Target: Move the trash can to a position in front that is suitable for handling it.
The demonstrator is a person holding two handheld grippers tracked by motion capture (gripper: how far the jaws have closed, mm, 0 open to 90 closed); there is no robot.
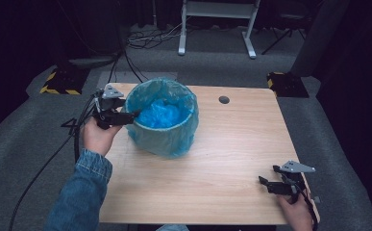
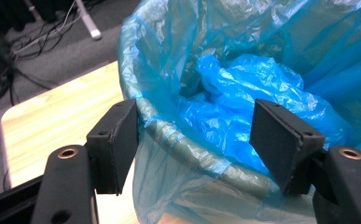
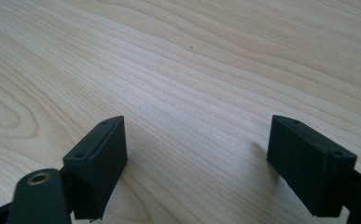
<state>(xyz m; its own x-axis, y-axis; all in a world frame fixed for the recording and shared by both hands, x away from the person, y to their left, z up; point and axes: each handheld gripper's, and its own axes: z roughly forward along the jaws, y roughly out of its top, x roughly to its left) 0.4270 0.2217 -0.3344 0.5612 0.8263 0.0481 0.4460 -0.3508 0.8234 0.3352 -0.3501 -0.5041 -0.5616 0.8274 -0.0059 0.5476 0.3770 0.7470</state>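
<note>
A small bin [image 1: 163, 118] lined with a thin blue plastic bag stands on the far left part of the wooden table [image 1: 222, 159]. Its grey rim [image 2: 187, 149] shows under the bag, and crumpled blue plastic [image 2: 243, 88] lies inside. My left gripper [image 1: 134, 115] is open at the bin's left rim, one jaw outside the wall and one over the inside. My right gripper [image 1: 263, 182] is open near the table's front right corner, low over bare wood [image 3: 192, 93], with nothing between its jaws.
A round cable hole [image 1: 224, 99] lies in the table behind the bin. On the grey carpet beyond stand a white desk frame [image 1: 217, 24], loose cables [image 1: 150, 38] and yellow-black striped blocks [image 1: 61, 82].
</note>
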